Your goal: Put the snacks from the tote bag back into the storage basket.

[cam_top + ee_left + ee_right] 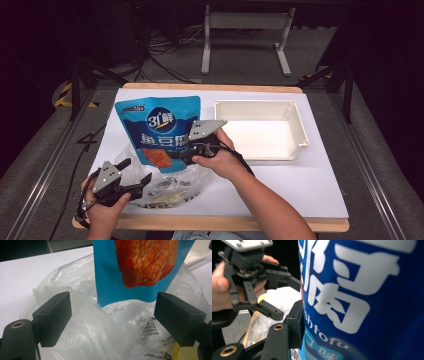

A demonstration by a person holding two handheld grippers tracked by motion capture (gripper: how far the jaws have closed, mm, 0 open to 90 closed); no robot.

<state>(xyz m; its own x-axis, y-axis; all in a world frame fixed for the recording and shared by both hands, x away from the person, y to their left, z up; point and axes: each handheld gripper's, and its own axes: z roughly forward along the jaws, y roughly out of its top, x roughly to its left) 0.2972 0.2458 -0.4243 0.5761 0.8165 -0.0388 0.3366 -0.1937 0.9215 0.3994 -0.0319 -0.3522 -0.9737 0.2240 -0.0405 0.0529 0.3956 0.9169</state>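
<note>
A blue snack pouch [157, 127] with white lettering and a red food picture stands upright over the left half of the table. My right gripper [175, 156] is shut on its lower right edge. In the right gripper view the pouch [374, 302] looms close and one black jaw presses its face; the other jaw is hidden behind it. A crumpled clear plastic bag [170, 187] lies under the pouch. My left gripper [137, 170] is open at the bag's left side. In the left gripper view its jaws straddle the bag [95, 330], with the pouch [112, 287] just beyond.
An empty white plastic tray [260, 104] sits at the back right of the white table top [300, 185]. The table's wooden front edge runs just in front of the person's hands. Dark floor, cables and a stand's legs lie beyond the far edge.
</note>
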